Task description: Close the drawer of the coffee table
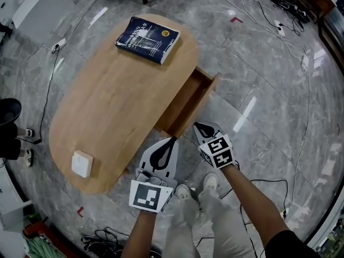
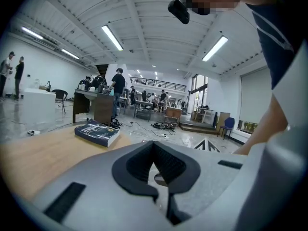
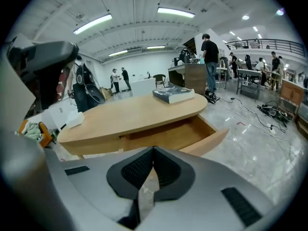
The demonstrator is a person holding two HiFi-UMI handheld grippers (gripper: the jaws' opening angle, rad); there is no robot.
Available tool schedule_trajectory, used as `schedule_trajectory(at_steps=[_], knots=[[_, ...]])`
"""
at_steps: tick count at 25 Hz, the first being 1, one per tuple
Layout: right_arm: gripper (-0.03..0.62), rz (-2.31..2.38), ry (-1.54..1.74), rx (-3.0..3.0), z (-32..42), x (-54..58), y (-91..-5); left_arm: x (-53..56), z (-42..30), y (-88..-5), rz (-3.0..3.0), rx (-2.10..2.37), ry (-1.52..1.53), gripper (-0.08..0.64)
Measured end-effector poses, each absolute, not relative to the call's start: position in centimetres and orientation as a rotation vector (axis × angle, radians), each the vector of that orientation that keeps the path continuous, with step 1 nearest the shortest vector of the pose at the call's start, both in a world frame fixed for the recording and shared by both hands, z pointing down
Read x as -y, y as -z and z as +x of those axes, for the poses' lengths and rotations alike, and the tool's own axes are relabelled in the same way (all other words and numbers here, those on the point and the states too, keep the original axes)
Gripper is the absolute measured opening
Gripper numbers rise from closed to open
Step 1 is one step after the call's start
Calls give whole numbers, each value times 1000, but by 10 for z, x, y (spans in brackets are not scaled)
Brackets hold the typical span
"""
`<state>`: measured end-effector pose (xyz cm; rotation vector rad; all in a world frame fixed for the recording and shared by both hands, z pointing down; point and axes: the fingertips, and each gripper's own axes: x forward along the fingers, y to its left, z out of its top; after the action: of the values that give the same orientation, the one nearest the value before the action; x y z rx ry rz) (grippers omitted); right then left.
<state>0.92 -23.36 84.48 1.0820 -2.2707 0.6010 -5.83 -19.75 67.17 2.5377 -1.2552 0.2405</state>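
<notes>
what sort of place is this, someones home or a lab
Likely a big open lab or workshop, not a home: loose cables across a stone floor, ceiling strip lights, and workbenches with people.

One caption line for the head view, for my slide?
Left gripper and right gripper, both shut, hover before the open drawer of the coffee table; a book lies on top.

We can't read the print on the book (image 1: 147, 39). The coffee table (image 1: 107, 101) top covers the drawer (image 1: 186, 102) at its inner end. Small white block (image 1: 81, 164): we can't identify it.
</notes>
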Motion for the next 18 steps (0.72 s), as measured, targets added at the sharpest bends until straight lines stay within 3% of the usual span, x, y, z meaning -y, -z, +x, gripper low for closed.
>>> schedule_trajectory(at_steps=[18], knots=[[12, 916, -540, 2064, 10, 219, -938, 195, -65, -694, 2512, 1241, -279, 2]])
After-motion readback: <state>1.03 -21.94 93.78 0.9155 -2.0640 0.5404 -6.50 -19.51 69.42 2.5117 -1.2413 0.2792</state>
